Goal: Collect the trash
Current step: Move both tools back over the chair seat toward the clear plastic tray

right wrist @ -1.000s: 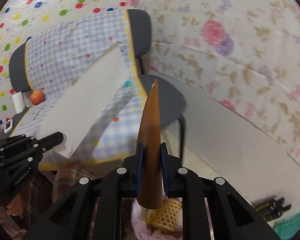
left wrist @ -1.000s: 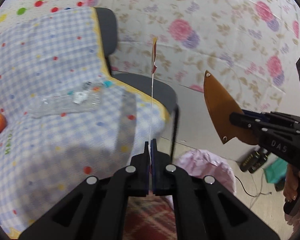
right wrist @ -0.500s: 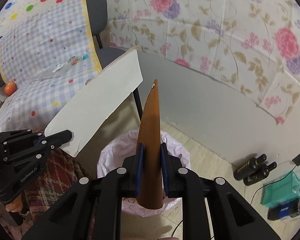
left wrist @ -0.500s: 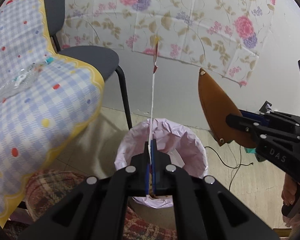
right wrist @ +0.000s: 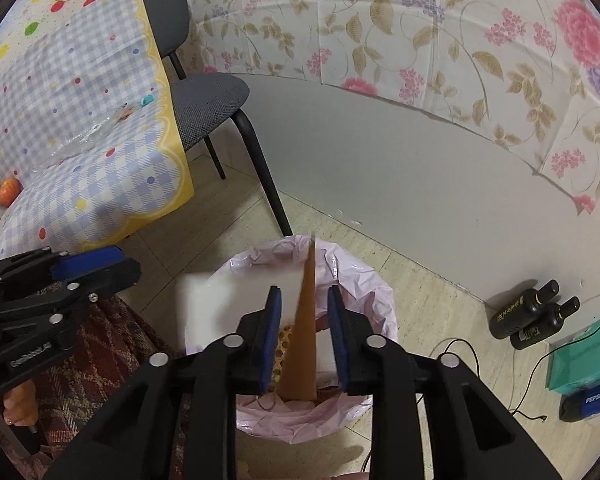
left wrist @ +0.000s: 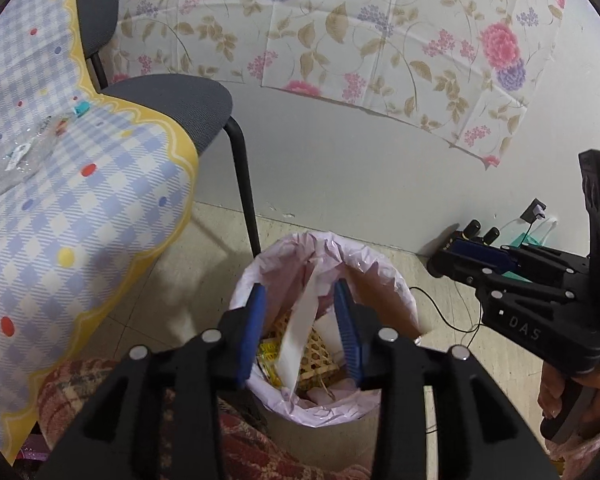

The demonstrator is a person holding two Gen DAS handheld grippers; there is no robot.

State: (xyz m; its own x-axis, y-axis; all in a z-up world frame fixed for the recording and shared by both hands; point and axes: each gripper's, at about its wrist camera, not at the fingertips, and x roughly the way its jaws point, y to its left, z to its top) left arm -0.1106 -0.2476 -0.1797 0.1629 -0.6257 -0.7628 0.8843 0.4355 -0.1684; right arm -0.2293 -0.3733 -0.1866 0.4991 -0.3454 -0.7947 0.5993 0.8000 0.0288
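Both claws are hanging over the pink-lined trash bin [left wrist: 324,320], jaws just having been opening. Left gripper [left wrist: 300,332] is standing parted, the white paper sheet [left wrist: 298,332] slipping loose between its pads, long axis running from lower centre up toward the bin's far rim. Right gripper [right wrist: 304,340] is likewise parted around the brown card piece [right wrist: 302,336], standing edge-on and pointing up-frame, apparently free of both pads. Each piece lies directly below its own claw, inside the bin mouth. Right wrist view alone is showing the sheet's broad white face; left view is showing a woven basket [left wrist: 312,356] and yellow wrappers [left wrist: 270,360] beneath.
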